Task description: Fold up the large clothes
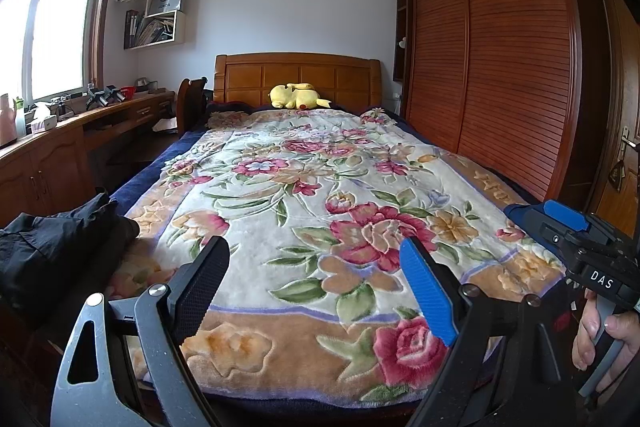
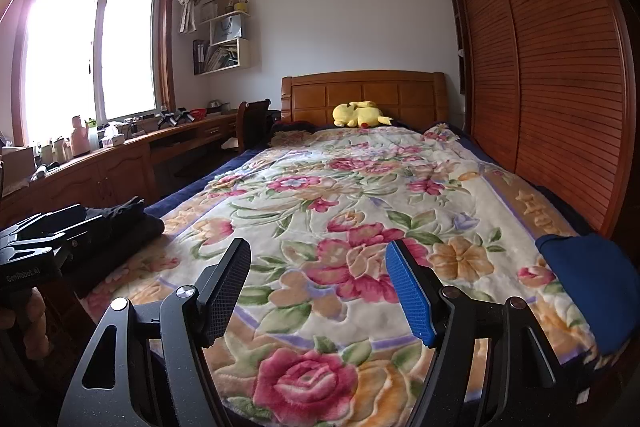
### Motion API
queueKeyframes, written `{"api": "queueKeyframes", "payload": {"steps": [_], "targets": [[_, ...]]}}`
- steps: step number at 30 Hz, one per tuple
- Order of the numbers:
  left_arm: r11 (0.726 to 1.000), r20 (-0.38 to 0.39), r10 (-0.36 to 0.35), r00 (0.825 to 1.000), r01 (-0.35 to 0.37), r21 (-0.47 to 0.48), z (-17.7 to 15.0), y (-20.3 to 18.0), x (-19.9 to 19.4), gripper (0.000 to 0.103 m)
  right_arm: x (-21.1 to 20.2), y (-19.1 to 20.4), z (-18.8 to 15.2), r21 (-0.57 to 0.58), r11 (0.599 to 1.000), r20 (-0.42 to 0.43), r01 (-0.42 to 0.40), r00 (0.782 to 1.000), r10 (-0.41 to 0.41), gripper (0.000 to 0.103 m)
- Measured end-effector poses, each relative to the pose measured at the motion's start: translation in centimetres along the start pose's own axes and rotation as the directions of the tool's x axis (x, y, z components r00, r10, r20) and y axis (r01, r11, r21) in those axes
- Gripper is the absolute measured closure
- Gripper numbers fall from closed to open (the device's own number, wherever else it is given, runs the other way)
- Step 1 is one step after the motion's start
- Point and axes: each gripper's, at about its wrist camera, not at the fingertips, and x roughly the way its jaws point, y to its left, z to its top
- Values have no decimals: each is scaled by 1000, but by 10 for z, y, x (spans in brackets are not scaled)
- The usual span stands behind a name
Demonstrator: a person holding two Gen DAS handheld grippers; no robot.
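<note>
A dark, crumpled garment (image 1: 52,251) lies at the bed's near left corner; it also shows in the right wrist view (image 2: 120,223). A folded blue garment (image 2: 588,283) lies at the near right edge of the bed. My left gripper (image 1: 316,259) is open and empty above the foot of the bed, right of the dark garment. My right gripper (image 2: 318,263) is open and empty above the foot of the bed, left of the blue garment. The right gripper's body (image 1: 580,247) shows in the left wrist view, held by a hand.
The bed carries a floral blanket (image 1: 304,195) with a yellow plush toy (image 1: 296,95) by the wooden headboard. A slatted wardrobe (image 1: 500,59) runs along the right. A cluttered wooden desk (image 1: 60,131) and chair stand left under the window.
</note>
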Motion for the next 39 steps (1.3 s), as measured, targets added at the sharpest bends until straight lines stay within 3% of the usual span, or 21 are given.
{"api": "queueKeyframes", "payload": {"steps": [39], "targets": [[1000,1,1,1000,-1,-2,0,0,0,15,2,-2,-2,2,1000,3,-3,1000,3,30]]}}
